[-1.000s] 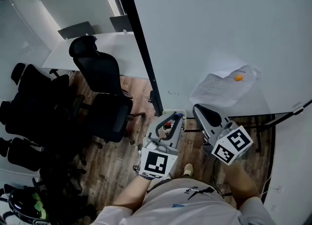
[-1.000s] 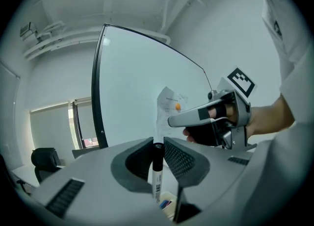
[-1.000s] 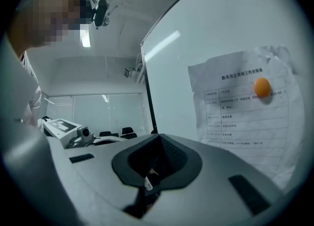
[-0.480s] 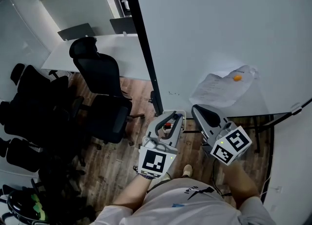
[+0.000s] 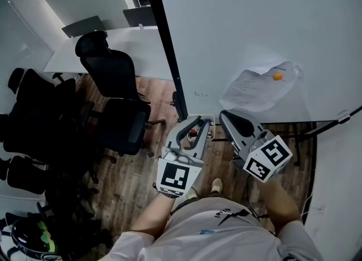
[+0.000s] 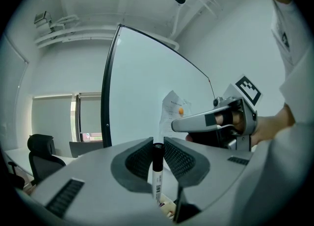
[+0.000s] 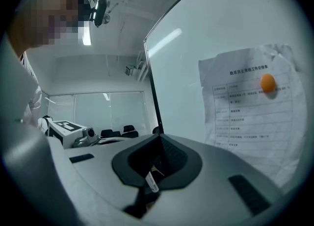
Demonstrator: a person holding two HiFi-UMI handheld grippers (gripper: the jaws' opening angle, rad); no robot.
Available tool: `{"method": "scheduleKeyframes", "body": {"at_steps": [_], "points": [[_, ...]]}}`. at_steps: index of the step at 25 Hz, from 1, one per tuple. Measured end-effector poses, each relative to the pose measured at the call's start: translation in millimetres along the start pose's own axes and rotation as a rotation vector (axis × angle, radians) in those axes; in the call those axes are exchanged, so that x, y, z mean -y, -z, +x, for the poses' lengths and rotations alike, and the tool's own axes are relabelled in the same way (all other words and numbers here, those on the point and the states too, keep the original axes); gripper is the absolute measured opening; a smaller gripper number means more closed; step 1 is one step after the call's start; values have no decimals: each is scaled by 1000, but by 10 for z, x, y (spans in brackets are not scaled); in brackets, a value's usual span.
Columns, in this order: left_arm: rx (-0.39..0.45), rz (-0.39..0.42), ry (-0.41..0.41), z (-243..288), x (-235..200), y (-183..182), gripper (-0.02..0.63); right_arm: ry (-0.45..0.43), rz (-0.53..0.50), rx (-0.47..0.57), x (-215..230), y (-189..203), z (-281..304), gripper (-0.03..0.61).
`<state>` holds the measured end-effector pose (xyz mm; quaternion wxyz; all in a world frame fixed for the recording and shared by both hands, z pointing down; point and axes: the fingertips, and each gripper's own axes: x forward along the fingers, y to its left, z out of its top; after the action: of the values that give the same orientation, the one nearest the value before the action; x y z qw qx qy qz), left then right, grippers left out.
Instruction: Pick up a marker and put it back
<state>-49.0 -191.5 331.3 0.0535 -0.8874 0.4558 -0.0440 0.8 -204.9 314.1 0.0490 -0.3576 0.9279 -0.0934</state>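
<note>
While left hand-held gripper (image 6: 157,144) clamps marker (image 6: 157,171), whiteboard edge (image 6: 105,97) near.

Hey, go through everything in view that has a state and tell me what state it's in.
left gripper: shut on the marker.
marker: upright between the jaws, black end up.
right gripper: jaws together.
paper sheet: wrinkled, pinned to the whiteboard by the orange magnet.
office chair: unoccupied.

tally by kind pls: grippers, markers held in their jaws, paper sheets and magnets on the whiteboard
grey handheld two-jaw grippers: 2, left gripper and right gripper
black-capped white marker, clamped in left gripper: 1
white printed paper sheet: 1
round orange magnet: 1
total: 5
</note>
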Motion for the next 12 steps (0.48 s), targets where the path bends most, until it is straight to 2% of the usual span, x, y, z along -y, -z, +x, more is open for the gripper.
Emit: {"method": "scheduleKeyframes", "body": {"at_steps": [6,12], "points": [[-33,20,-9,62,-56,249,74,11,9,-37,29,172,0,12],[-86,156,2,255,-8,588,74,29,36,-49,139,293,-25,12]]}}
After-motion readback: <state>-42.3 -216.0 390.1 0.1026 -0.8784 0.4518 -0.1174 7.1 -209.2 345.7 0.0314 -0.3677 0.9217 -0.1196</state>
